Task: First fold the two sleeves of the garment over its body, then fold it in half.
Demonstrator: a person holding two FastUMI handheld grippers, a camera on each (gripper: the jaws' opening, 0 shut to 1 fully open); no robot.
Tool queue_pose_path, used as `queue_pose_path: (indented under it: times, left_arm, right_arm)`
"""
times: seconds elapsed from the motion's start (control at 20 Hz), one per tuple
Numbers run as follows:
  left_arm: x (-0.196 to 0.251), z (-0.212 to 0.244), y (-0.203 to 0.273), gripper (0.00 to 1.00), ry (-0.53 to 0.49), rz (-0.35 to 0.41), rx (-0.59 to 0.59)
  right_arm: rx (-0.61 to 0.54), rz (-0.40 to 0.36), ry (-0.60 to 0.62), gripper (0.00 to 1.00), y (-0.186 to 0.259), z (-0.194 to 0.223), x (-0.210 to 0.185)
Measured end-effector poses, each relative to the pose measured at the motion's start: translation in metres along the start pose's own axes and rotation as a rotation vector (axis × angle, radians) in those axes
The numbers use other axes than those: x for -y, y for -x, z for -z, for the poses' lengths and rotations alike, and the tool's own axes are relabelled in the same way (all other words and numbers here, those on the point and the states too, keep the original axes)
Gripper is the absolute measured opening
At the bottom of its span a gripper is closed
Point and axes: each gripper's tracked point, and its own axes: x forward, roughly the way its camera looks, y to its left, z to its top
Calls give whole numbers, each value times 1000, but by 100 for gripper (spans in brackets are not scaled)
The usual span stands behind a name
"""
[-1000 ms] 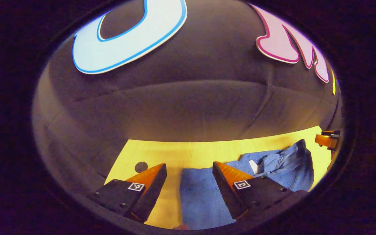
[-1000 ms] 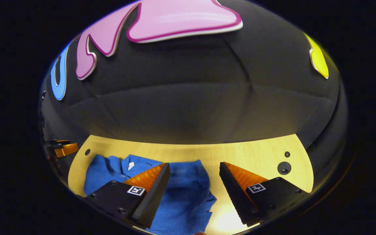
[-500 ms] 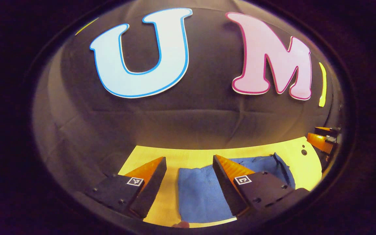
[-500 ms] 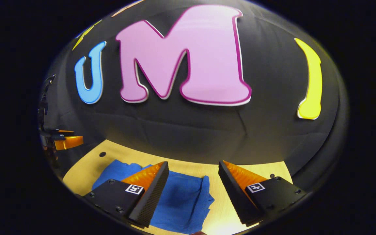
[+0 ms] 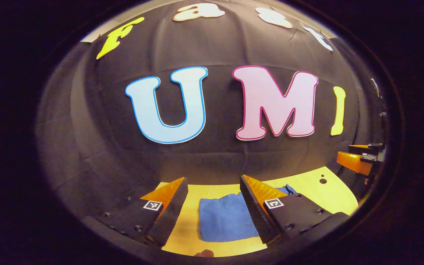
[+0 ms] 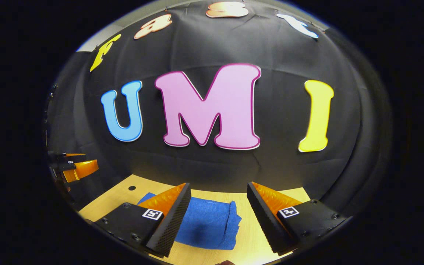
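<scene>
- Left gripper (image 5: 214, 184), at the bottom of the left gripper view: fingers spread wide, holding nothing, raised clear of the cloth.
- Blue knit garment (image 5: 223, 221), low centre between those fingers: a compact flat rectangle on the pale wooden counter (image 5: 339, 191) (sleeves apparently tucked in, halving looks done).
- Right gripper (image 6: 219, 189), bottom of the right gripper view: likewise spread and empty; little seems left.

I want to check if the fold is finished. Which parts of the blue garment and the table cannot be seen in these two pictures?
- Left gripper view: the right side of the blue garment is hidden behind the left gripper's own finger.
- Right gripper view: the garment's left part is hidden behind the right gripper's finger, so sleeves and fold layers cannot be told.
- Both views: the near edge of the wooden table is cut off at the bottom.
</scene>
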Motion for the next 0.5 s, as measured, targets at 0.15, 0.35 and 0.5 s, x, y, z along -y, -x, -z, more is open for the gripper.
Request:
queue_pose_path:
  times: [0.15,0.35,0.5]
  left_arm:
    - [8,-13,50,80,-31,21,123]
    - [13,-9,121,81,-54,46,194]
    - [19,-2,179,79,11,83,206]
  right_arm:
    - [70,28,25,97,60,-20,-11]
    - [156,44,52,97,141,-43,-36]
    - [197,62,61,97,197,-48,-51]
